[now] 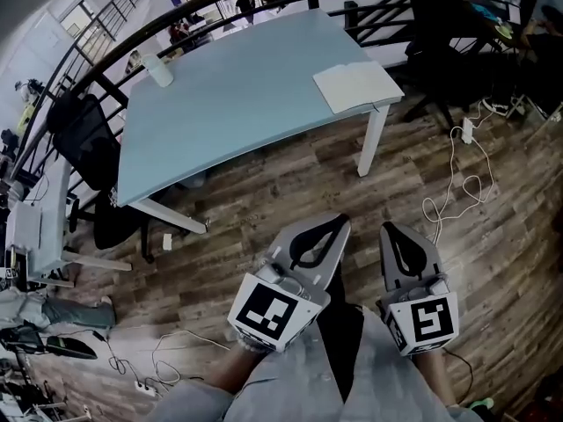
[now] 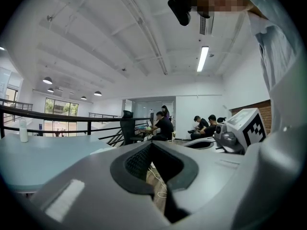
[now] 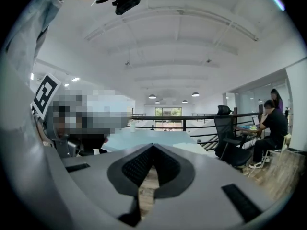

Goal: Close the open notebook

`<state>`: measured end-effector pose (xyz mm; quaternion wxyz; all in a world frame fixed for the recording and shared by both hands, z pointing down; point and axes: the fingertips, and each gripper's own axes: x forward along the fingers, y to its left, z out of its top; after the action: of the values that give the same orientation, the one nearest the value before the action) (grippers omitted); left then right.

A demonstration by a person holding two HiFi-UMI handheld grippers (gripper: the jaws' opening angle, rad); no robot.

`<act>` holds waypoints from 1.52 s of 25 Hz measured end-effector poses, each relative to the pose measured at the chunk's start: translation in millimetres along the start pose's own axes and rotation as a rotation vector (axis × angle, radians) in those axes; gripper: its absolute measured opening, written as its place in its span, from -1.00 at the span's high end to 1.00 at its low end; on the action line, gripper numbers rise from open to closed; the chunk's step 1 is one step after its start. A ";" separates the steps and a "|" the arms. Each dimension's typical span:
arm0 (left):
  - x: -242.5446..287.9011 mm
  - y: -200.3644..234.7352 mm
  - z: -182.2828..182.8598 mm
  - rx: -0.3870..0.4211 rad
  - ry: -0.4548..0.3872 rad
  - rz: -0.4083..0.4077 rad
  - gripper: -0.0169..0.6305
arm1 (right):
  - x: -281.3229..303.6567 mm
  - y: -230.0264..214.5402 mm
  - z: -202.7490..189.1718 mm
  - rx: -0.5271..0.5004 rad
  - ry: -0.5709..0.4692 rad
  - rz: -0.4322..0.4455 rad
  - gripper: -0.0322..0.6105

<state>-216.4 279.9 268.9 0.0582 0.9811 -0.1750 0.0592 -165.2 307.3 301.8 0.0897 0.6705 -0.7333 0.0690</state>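
Notebook (image 1: 356,84) pages lie open and flat on the near right corner of the pale blue counter (image 1: 237,104), right above the white leg at that corner, with nothing resting on them. Its long side runs roughly along the counter's right-hand end. The central fold is too faint to place for sure, so I cannot tell which half would swing over which. Both claws hang low in front of the person, over the wooden floor (image 1: 264,192) and well apart from the counter. The left claw (image 1: 339,222) has its jaws pressed together at the tips with nothing between them, and the right claw (image 1: 388,228) is likewise fully closed and empty. From the head view the notebook sits straight ahead and beyond both tips, falling between their two lines, so neither hand is clearly nearer; the right one is perhaps better placed because the book lies at the counter's right end. Closing has not begun, and my judgement is that the approach across the floor comes first.
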 end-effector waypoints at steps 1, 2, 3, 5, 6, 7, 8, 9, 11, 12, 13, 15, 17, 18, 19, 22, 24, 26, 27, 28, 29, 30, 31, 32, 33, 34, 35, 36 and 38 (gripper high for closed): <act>4.1 -0.2 0.3 0.000 -0.003 -0.009 0.94 | 0.5 -4.2 -0.1 0.007 -0.004 -0.010 0.89; 8.0 0.1 0.4 0.000 -0.005 -0.018 0.94 | 1.6 -7.9 -0.1 0.011 -0.007 -0.019 0.89; 11.8 1.2 0.5 0.000 -0.007 -0.027 0.94 | 3.4 -11.2 -0.3 0.010 -0.007 -0.027 0.89; 19.7 4.8 0.7 0.000 -0.008 -0.043 0.94 | 8.2 -17.8 -0.8 0.012 -0.004 -0.041 0.89; 24.0 6.3 1.2 0.001 -0.007 -0.052 0.94 | 10.4 -21.8 -0.9 0.020 -0.002 -0.048 0.89; 28.7 7.5 2.0 0.001 -0.007 -0.061 0.94 | 12.2 -26.4 -1.1 0.031 0.000 -0.056 0.89; 34.0 8.5 2.7 0.000 -0.006 -0.071 0.94 | 13.7 -31.9 -1.6 0.044 0.003 -0.065 0.89; 40.1 9.8 3.3 -0.002 -0.005 -0.080 0.94 | 15.4 -37.9 -2.8 0.053 0.008 -0.075 0.89; 53.6 13.5 4.0 -0.006 -0.003 -0.097 0.94 | 20.6 -50.6 -6.5 0.058 0.022 -0.098 0.89; 60.5 15.8 4.3 -0.007 -0.004 -0.104 0.94 | 23.7 -56.6 -8.0 0.055 0.028 -0.108 0.89; 67.1 18.1 5.0 -0.009 -0.005 -0.110 0.94 | 27.1 -62.1 -8.3 0.052 0.033 -0.116 0.89; 79.6 22.6 6.9 -0.005 -0.005 -0.120 0.94 | 34.1 -72.1 -5.4 0.048 0.040 -0.125 0.89; 92.8 27.2 9.6 0.004 -0.003 -0.132 0.94 | 41.6 -82.8 -4.0 0.041 0.044 -0.130 0.89; 99.8 29.9 11.1 0.006 -0.003 -0.137 0.94 | 46.1 -88.6 -3.9 0.038 0.048 -0.132 0.89; 106.8 32.8 12.5 0.007 -0.002 -0.142 0.94 | 51.1 -94.5 -3.6 0.037 0.052 -0.134 0.89; 127.2 42.4 16.1 -0.002 0.001 -0.153 0.94 | 66.4 -111.6 0.5 0.042 0.058 -0.147 0.89; 139.4 49.4 16.7 -0.005 0.005 -0.158 0.94 | 76.1 -121.2 2.0 0.049 0.065 -0.155 0.89; 152.2 56.0 17.4 -0.007 0.009 -0.162 0.94 | 85.6 -131.2 2.7 0.054 0.071 -0.160 0.89; 159.1 59.5 18.3 -0.008 0.011 -0.164 0.94 | 90.8 -136.7 3.5 0.054 0.073 -0.161 0.89; 166.3 63.4 19.5 -0.010 0.013 -0.165 0.94 | 96.4 -142.5 4.7 0.054 0.074 -0.161 0.89; 173.5 67.8 21.0 -0.011 0.015 -0.165 0.94 | 102.4 -148.4 6.2 0.055 0.074 -0.162 0.89; 180.5 72.5 22.5 -0.012 0.016 -0.166 0.94 | 108.5 -154.0 7.7 0.056 0.074 -0.162 0.89; 187.1 77.2 23.7 -0.012 0.016 -0.166 0.94 | 114.6 -159.1 8.9 0.057 0.073 -0.162 0.89; 193.4 81.8 24.5 -0.013 0.017 -0.167 0.94 | 120.4 -163.5 9.7 0.057 0.071 -0.161 0.89; 199.3 86.0 25.0 -0.014 0.017 -0.169 0.94 | 125.8 -167.5 10.3 0.056 0.068 -0.160 0.89; 204.9 90.2 25.3 -0.015 0.019 -0.170 0.94 | 131.0 -171.4 11.0 0.054 0.065 -0.160 0.89; 210.6 94.3 25.7 -0.015 0.020 -0.171 0.94 | 136.1 -175.5 11.6 0.052 0.061 -0.159 0.89; 216.8 98.1 26.5 -0.014 0.021 -0.173 0.94 | 140.9 -180.0 12.3 0.048 0.058 -0.159 0.89; 229.8 104.1 27.9 -0.010 0.020 -0.177 0.94 | 149.3 -190.3 13.9 0.044 0.057 -0.163 0.89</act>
<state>-36.1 101.8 282.5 0.0698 0.9918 -0.0871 0.0629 11.0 141.9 318.1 0.1012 0.7276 -0.6717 0.0964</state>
